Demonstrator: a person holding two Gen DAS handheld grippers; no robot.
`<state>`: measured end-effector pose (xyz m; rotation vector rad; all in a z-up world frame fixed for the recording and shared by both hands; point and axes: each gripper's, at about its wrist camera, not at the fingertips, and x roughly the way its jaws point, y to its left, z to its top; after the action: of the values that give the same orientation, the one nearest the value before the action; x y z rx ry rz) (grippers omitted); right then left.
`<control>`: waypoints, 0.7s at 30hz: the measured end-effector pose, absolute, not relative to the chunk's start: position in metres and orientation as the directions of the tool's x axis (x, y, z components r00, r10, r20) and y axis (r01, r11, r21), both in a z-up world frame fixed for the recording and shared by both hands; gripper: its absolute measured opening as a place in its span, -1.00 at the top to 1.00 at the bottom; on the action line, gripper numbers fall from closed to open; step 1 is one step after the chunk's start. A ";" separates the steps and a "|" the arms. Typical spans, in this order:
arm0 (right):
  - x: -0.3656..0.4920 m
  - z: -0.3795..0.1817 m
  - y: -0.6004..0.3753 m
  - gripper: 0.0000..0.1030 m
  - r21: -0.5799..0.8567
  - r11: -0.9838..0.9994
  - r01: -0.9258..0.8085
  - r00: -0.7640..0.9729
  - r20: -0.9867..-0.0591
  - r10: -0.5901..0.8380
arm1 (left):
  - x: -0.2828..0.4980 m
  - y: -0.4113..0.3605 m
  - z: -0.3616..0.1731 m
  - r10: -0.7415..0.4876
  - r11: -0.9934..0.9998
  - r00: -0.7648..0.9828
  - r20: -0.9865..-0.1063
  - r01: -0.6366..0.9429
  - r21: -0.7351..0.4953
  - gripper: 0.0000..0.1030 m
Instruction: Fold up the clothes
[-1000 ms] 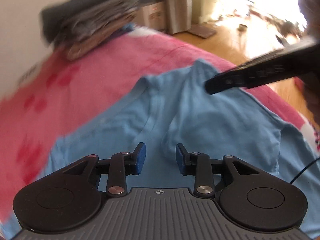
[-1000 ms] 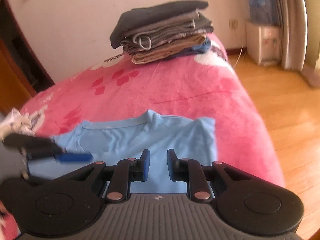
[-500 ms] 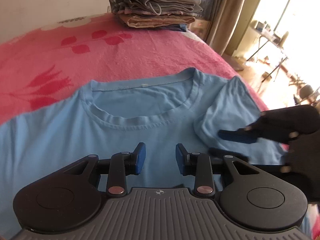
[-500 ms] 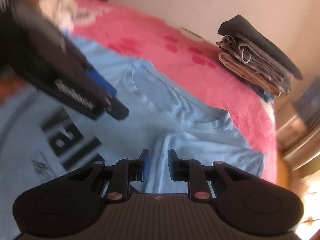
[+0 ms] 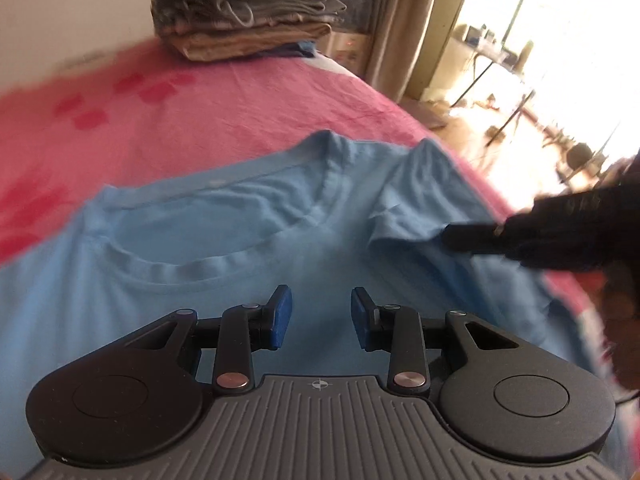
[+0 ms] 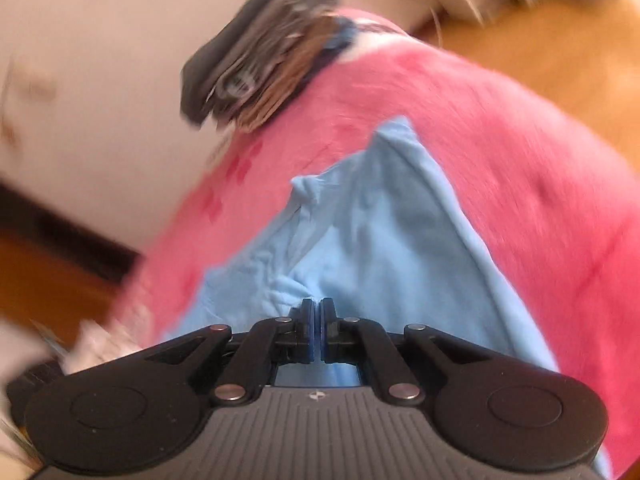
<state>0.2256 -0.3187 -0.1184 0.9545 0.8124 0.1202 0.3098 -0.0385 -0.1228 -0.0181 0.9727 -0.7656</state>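
We see a light blue cotton t-shirt [image 5: 248, 248] spread front-up on a pink bedspread w/ red flower prints [image 5: 224, 112], neckline pointing toward the far wall. Our left gripper [image 5: 321, 316] hangs just over the shirt's chest, below the ribbed collar; its blue-padded fingers [image 5: 282, 312] stand wide apart w/ nothing between them, only blue fabric showing through the gap. From the left wrist view the right gripper [image 5: 460, 237] comes in from the right edge as a dark blurred shape, its tip at the shirt's sleeve/shoulder area, where the cloth bunches into a raised fold. The right wrist view is motion-blurred, but the right gripper [image 6: 318, 330] has its fingers pressed nearly together, a thin sliver of blue fabric pinched between the pads, and the shirt [image 6: 384, 232] rises in a ridge away from that pinch. A stack of folded grey, tan & dark clothes [image 5: 248, 4] sits at the far end of the bed by the white wall, well apart from the shirt. Beyond the bed's right side there's wooden floor [image 6: 540, 68], a curtain and a very bright window area; detail there is washed out.
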 end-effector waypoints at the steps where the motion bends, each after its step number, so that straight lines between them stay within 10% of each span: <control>1: 0.224 -0.122 -0.322 0.96 0.784 0.565 0.256 0.711 -0.549 0.440 | 0.316 -0.038 -0.125 -0.622 0.731 0.295 -0.725 0.552 -0.402 0.37; 4: 0.223 -0.127 -0.324 0.96 0.797 0.544 0.263 0.713 -0.540 0.447 | 0.337 -0.031 -0.137 -0.729 0.664 0.195 -0.656 0.434 -0.609 0.37; 10: 0.225 -0.127 -0.320 0.95 0.788 0.567 0.241 0.707 -0.542 0.454 | 0.349 -0.031 -0.139 -0.760 0.629 0.174 -0.626 0.435 -0.644 0.38; 21: 0.227 -0.114 -0.315 0.95 0.756 0.625 0.195 0.717 -0.545 0.434 | 0.323 -0.053 -0.126 -0.711 0.586 0.212 -0.670 0.706 -0.398 0.40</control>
<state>0.2273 -0.3150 -0.1141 0.9082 0.7845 0.1545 0.3229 -0.0525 -0.1261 -0.0065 0.9342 -0.9841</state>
